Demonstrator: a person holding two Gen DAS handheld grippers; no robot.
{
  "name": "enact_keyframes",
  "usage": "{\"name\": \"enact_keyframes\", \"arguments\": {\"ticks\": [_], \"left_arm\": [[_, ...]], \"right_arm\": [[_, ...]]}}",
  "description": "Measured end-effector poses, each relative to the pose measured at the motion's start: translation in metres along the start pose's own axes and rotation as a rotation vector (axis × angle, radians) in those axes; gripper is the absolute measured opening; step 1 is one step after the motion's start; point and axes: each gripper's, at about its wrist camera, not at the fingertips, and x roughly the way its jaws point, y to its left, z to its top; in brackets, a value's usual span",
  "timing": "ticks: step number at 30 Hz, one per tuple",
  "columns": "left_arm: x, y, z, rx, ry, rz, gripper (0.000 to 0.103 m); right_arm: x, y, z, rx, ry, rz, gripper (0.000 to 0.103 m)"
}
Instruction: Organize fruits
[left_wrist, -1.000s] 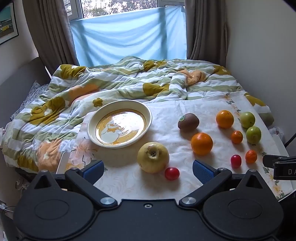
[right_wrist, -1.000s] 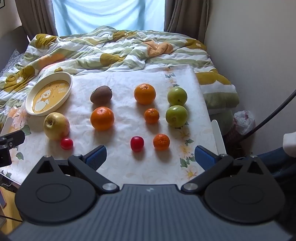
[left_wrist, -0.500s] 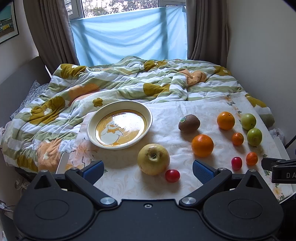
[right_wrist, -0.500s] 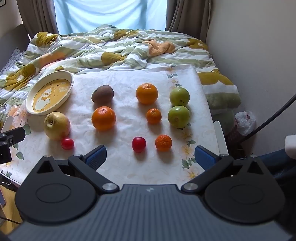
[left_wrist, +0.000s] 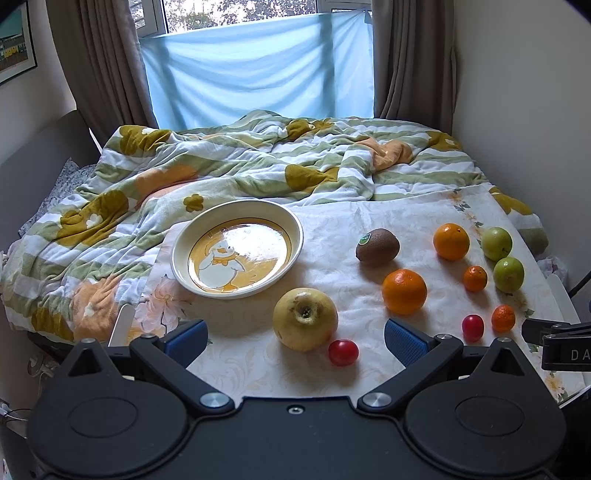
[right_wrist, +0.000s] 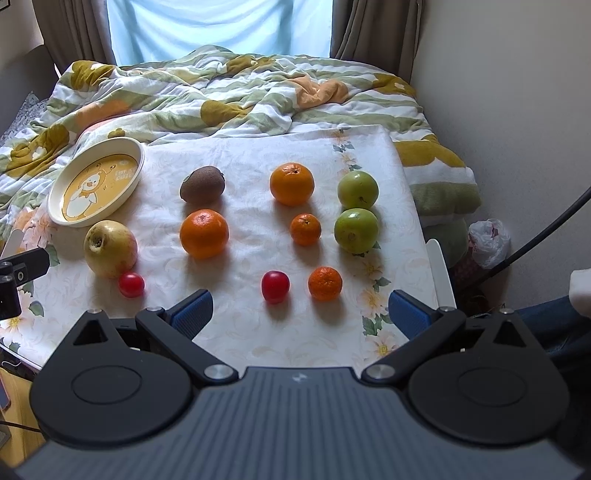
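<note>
the left gripper (left_wrist: 293, 341) hung with its fingers wide and empty over the near edge of the floral cloth (left_wrist: 332, 229) on the worktop, the yellow apple (left_wrist: 305, 319) and a cherry tomato (left_wrist: 343, 352) just ahead of it. the right gripper (right_wrist: 300, 314) also stood wide and empty, near a second cherry tomato (right_wrist: 275, 287) and a small mandarin (right_wrist: 325, 283). the duck plate (left_wrist: 236, 254) lay bare at the cloth's left, beside the rumpled blanket (left_wrist: 221, 177).
</note>
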Motion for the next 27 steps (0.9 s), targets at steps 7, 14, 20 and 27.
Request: {"name": "enact_keyframes", "arguments": {"ticks": [7, 14, 20, 27], "left_arm": [[0.0005, 0.0, 0.0001, -0.001, 0.001, -0.001, 0.103], [0.001, 0.0002, 0.0006, -0.001, 0.002, -0.001, 0.103], [0.0007, 0.0003, 0.0004, -0.002, 0.001, -0.002, 0.103], [0.0006, 0.0006, 0.0006, -0.002, 0.002, -0.002, 0.103]], "right_arm": [[0.0002, 0.0005, -0.0003, -0.001, 0.001, -0.001, 0.103], [-0.0002, 0.001, -0.0001, -0.001, 0.003, -0.003, 0.103], [-0.0001, 0.0011, -0.0002, -0.003, 0.003, -0.002, 0.103], [0.0005, 0.0023, -0.0006, -0.004, 0.004, -0.002, 0.103]]}}
